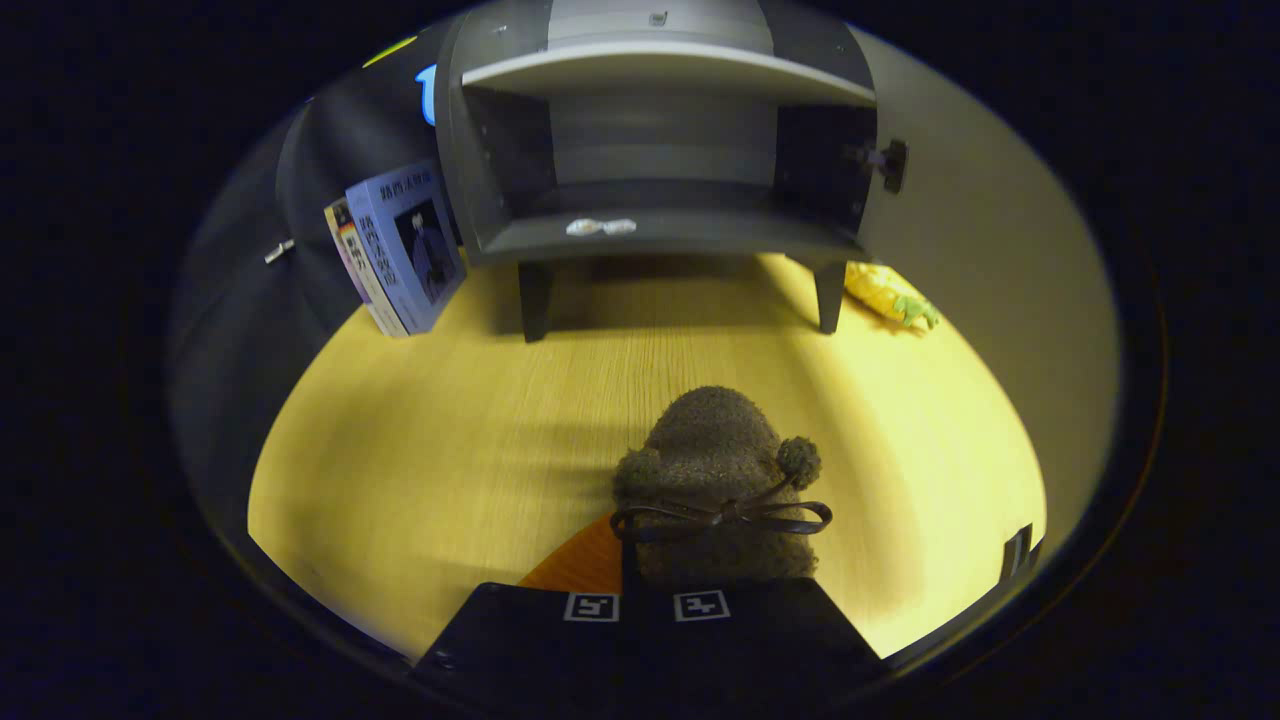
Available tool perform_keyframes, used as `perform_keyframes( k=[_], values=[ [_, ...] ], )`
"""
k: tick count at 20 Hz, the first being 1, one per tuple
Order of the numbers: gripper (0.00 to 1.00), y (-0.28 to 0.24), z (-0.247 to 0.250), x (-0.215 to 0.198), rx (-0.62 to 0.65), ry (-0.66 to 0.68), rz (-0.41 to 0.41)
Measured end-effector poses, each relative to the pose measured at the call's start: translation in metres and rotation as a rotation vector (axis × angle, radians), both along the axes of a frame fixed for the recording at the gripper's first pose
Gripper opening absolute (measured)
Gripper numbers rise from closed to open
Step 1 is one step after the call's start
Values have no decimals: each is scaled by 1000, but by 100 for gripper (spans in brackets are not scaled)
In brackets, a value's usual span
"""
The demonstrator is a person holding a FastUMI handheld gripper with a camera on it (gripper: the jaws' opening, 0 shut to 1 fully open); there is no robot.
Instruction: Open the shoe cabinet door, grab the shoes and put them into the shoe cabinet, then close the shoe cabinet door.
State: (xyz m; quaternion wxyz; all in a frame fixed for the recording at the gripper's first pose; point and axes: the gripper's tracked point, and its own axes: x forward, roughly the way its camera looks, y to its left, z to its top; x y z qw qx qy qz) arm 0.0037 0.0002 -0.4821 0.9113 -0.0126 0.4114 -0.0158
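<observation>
A brown knitted shoe (715,450) with pom-poms and a dark ribbon bow sticks out just ahead of my fingers, toe pointing at the cabinet. My gripper (645,600) is shut on the shoe's heel end, its two fingers close together. The shoe seems to hang a little above the wooden tabletop (450,430). Beyond it stands the dark grey shoe cabinet (660,235) on short legs, its inside open to me with a lower shelf and an upper shelf. Its door (980,250) is swung wide open to the right, hinge showing at the cabinet's right edge.
Two books (405,245) lean against the cabinet's left side. A yellow and green toy (885,293) lies by the right leg, below the open door. A small pale item (600,227) sits on the lower shelf's front. An orange patch (580,560) shows left of the shoe.
</observation>
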Motion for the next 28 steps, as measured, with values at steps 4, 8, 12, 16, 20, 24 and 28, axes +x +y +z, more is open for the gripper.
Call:
perform_keyframes(
  k=[4, 8, 12, 16, 20, 24, 28],
  values=[
    [5, -4, 62, 22, 22, -35, -10],
    [5, -1, 131, 48, 0, -155, 20],
    [5, 1, 170, 73, -2, -188, 19],
    [5, 9, 213, 111, 12, -270, 37],
    [5, 11, 260, 151, 52, -335, 45],
    [5, 8, 294, 194, 53, -349, 60],
    [5, 9, 320, 238, 68, -335, 81]
  ],
)
